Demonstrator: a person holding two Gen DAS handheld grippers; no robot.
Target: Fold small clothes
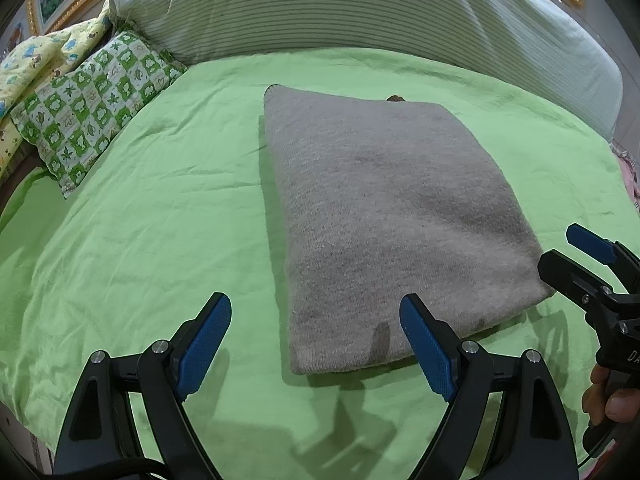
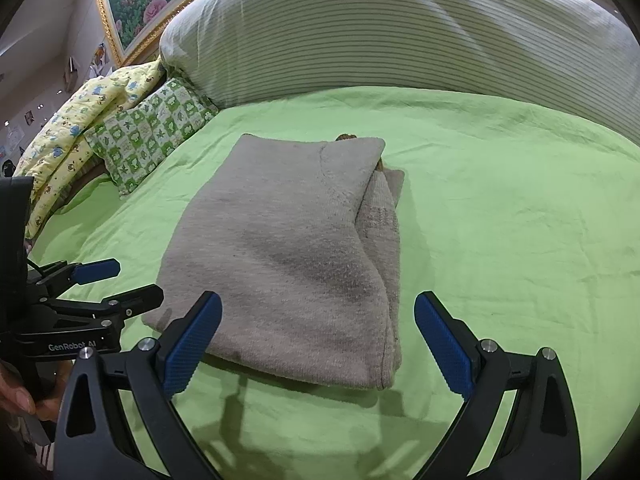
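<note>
Bed under a bright green sheet, lightly creased, taking up most of both views. Beyond the folded garment, a long striped bolster, pale grey-green, ribbed, plump. Far-left of the garment, a green-and-white checked pillow with leaf prints, and behind that a yellow printed quilt, soft and bunched.

Grey knit garment lying mid-bed, already folded into a thick, roughly rectangular pad. Fuzzy, fleece-like surface; darker smudged shading across the middle. Right wrist view: layered edges stacked along the garment's right side, a lower layer poking out slightly past the top one. Something small and brown just behind the garment's far edge, too small to identify.

Judged: folding of this piece essentially done; perhaps only squaring the protruding layer or setting it aside left. No other clothes in sight.

Left tool spread wide, holding nothing, hovering at the garment's near-left corner. Right tool likewise wide apart, empty, poised at the garment's near edge. Blue textured pads on black arms.
</note>
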